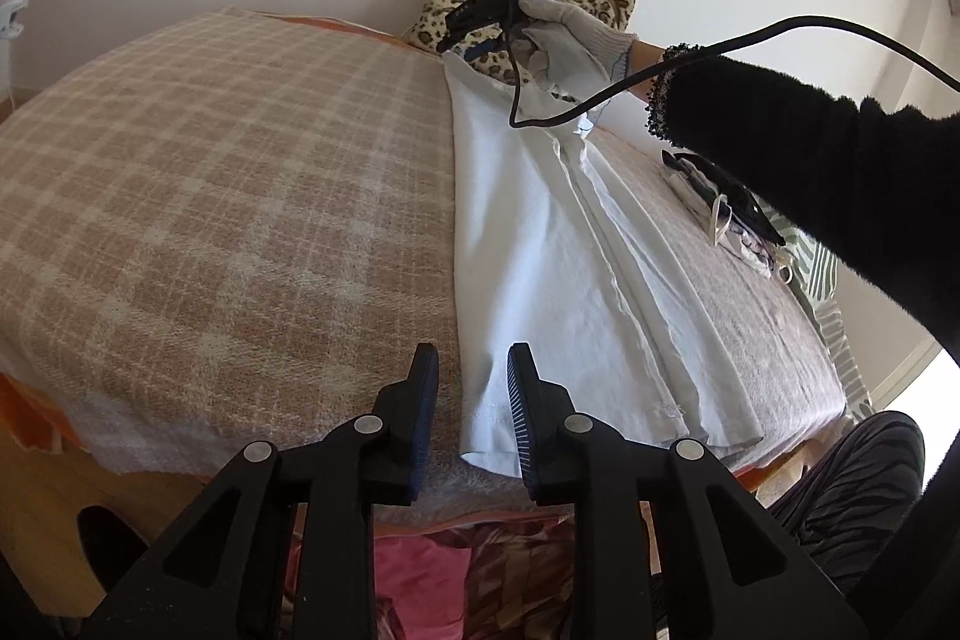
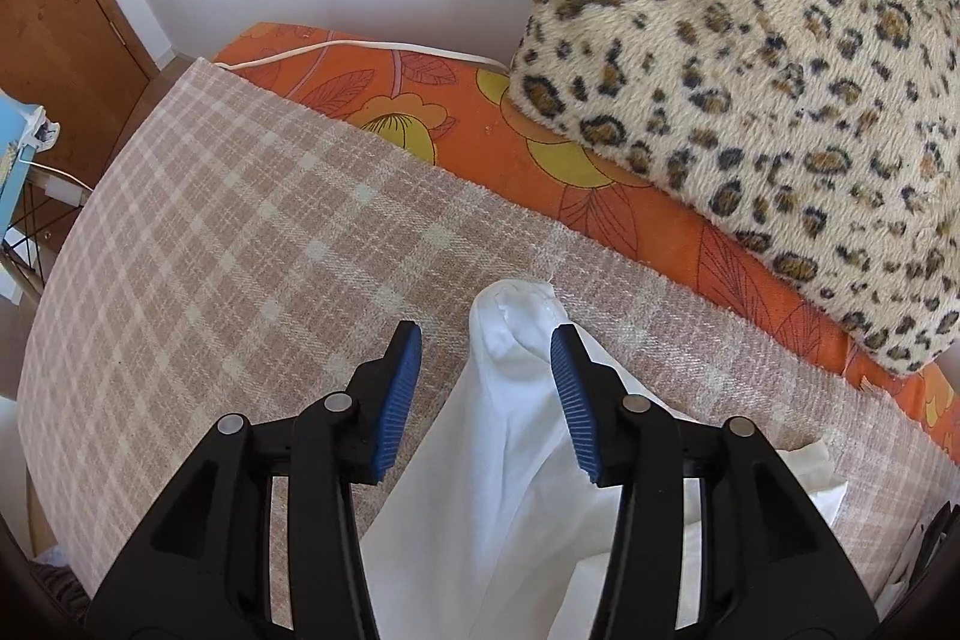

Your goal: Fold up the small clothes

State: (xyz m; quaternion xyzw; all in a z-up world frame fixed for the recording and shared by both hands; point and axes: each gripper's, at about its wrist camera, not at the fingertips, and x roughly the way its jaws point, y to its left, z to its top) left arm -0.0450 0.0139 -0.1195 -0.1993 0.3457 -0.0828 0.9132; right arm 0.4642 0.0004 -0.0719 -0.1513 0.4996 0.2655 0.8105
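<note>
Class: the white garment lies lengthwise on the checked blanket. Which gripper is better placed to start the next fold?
Probably the right gripper: its open jaws straddle the white garment's far end, while the left gripper stands open at the hem corner.

No readable text in either view

No letters, brands, numbers or signs show anywhere — the plaid blanket (image 1: 210, 172), the leopard-print cushion (image 2: 750, 70) and the orange floral sheet (image 2: 480, 124) carry only patterns — and the blue object (image 2: 15, 160) at the right wrist view's left edge is too small to read.
</note>
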